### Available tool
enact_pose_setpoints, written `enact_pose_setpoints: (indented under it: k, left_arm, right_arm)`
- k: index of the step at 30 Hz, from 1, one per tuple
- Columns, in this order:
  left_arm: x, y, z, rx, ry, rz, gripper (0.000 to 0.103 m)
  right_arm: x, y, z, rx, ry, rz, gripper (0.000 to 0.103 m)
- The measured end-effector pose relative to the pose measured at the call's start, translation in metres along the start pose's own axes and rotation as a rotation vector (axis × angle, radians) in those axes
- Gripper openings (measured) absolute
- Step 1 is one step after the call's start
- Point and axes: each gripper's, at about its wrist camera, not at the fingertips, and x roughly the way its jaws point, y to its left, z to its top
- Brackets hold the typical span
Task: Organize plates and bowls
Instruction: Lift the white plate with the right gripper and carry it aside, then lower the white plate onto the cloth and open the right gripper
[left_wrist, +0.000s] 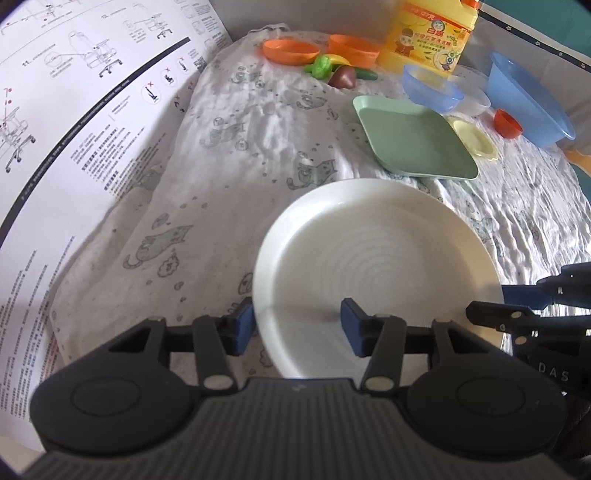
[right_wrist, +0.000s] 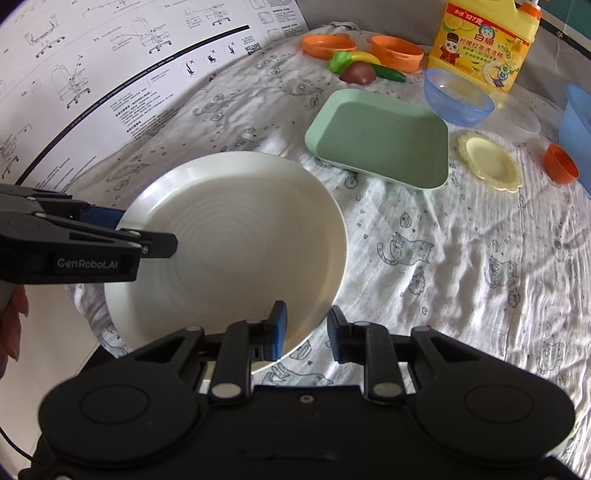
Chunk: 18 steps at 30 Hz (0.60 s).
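1. While the white plate (left_wrist: 376, 273) lies flat on the cat-print cloth (left_wrist: 229, 147), the left gripper (left_wrist: 297, 325) has its jaws apart astride the plate's near-left rim.
2. The right gripper (right_wrist: 306, 328) has its jaws apart around the plate's near-right rim.
3. Beyond both sets of jaws sit a green square plate (right_wrist: 380, 140), a small yellow plate (right_wrist: 491, 160) and a blue bowl (right_wrist: 458, 96).

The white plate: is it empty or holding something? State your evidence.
Empty. The white plate shows only its bare ringed surface, with no food or dish on it.
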Motion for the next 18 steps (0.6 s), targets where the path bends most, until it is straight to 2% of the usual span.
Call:
enact_pose_setpoints:
  k: [2,3,4,5,6,7,8,10,18]
  left_arm:
    - [0.0,-0.002,0.001,0.005,-0.001,0.002,0.056]
    - [0.0,-0.003,0.001,0.007,-0.003,-0.002,0.058]
    - [0.0,-0.004,0.001,0.009,-0.005,-0.003,0.065]
    - [-0.001,-0.004,0.001,0.01,-0.009,0.002,0.079]
    - [-0.002,-0.004,0.002,0.009,-0.017,0.01,0.087]
    - [-0.005,-0.004,0.002,0.007,-0.033,0.021,0.098]
    - [-0.009,-0.003,0.003,0.004,-0.049,0.026,0.103]
    - [-0.014,0.0,0.006,-0.014,-0.07,0.02,0.103]
    - [-0.023,0.013,0.017,-0.109,-0.088,0.014,0.103]
  right_arm:
    - [0.002,-0.001,0.001,0.005,0.0,0.002,0.028]
    - [0.001,-0.001,0.002,0.01,-0.011,-0.005,0.037]
    - [0.0,-0.001,0.003,0.016,-0.019,-0.008,0.057]
    - [-0.002,-0.003,0.003,0.023,-0.03,-0.008,0.068]
    - [-0.004,-0.004,0.004,0.031,-0.045,-0.01,0.085]
    - [-0.006,-0.005,0.005,0.039,-0.058,-0.012,0.091]
    - [-0.009,-0.007,0.006,0.047,-0.067,-0.011,0.093]
    - [-0.011,-0.011,0.007,0.066,-0.076,-0.014,0.097]
    - [-0.019,-0.029,0.005,0.146,-0.099,0.0,0.097]
